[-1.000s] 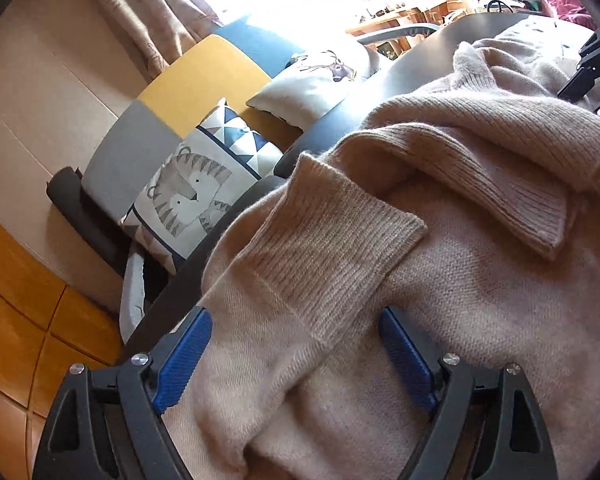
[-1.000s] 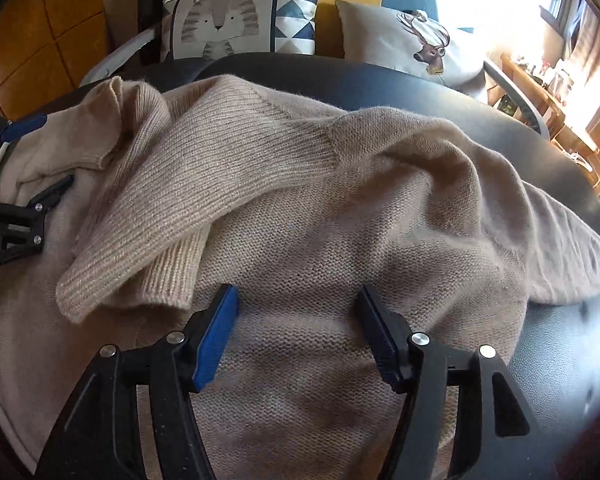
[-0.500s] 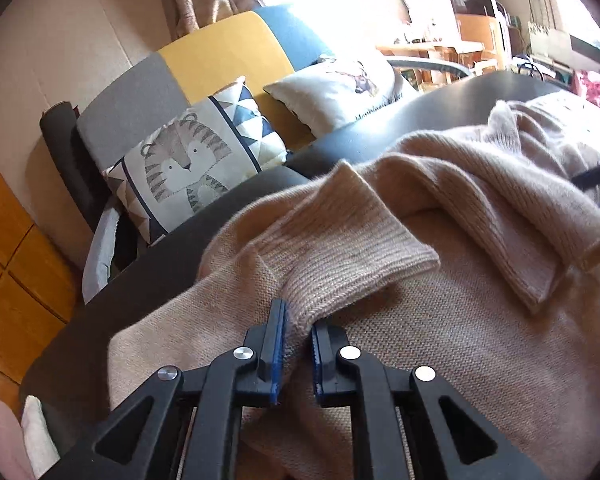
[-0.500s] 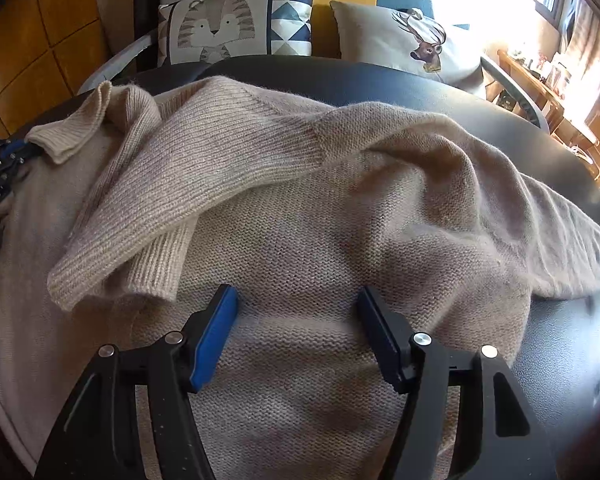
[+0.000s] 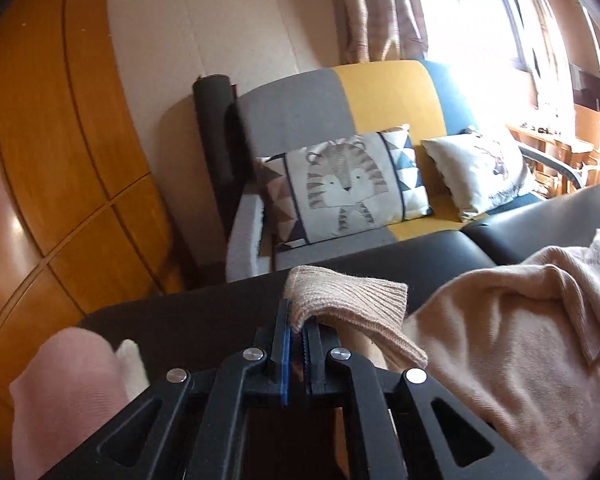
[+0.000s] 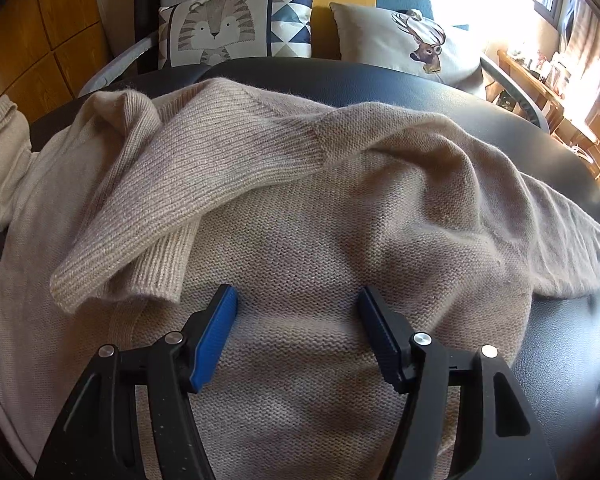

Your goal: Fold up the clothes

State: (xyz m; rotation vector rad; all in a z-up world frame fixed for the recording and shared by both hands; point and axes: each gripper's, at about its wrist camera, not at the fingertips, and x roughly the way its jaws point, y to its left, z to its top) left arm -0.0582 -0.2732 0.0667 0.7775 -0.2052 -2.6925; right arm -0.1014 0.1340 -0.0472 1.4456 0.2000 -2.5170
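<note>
While left tool (image 5: 296,330) clamps the ribbed cuff (image 5: 346,294), right tool (image 6: 298,314) hovers spread over the soft, limp sweater (image 6: 340,216); grip at edges.

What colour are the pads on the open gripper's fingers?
Blue, on black fingers; the right gripper shows its pads best in the right wrist view.

Bare black table (image 6: 440,100) runs along the far edge and at right, open to pass. The sweater (image 6: 300,220) covers the middle; its folded sleeve (image 6: 172,200) humps up left of the right gripper (image 6: 298,320). Tiger cushion (image 5: 348,188) and sofa (image 5: 380,96) block just past the far edge. Pink cloth (image 5: 68,392) sits near left.
</note>
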